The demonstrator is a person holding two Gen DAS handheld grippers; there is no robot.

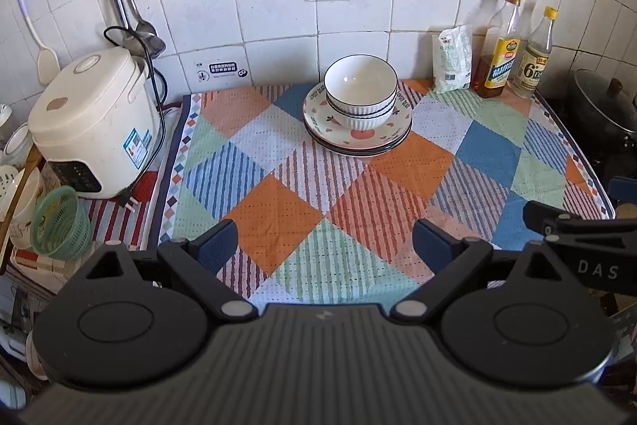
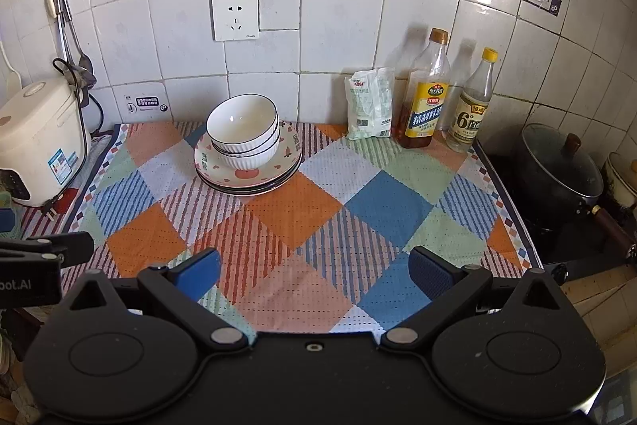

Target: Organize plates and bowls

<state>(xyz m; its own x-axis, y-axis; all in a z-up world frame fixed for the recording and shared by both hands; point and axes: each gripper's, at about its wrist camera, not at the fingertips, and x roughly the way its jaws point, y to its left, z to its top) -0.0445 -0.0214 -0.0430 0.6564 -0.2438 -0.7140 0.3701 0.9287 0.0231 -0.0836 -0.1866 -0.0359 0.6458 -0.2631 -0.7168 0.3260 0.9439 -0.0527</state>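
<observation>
A stack of white ribbed bowls (image 1: 361, 94) with dark rim lines sits nested on a stack of patterned plates (image 1: 358, 140) at the back of the checked cloth (image 1: 278, 210). The same bowls (image 2: 243, 130) and plates (image 2: 254, 178) show in the right wrist view, back left. My left gripper (image 1: 324, 245) is open and empty, held above the cloth's front, well short of the stack. My right gripper (image 2: 314, 273) is open and empty, also over the front of the cloth. Each gripper's body shows at the edge of the other's view.
A white rice cooker (image 1: 91, 122) stands at the left with a green basket (image 1: 59, 222) in front. A packet (image 1: 452, 60) and two bottles (image 1: 499, 46) stand at the back right by the tiled wall. A dark lidded pot (image 2: 557, 174) sits on the stove at the right.
</observation>
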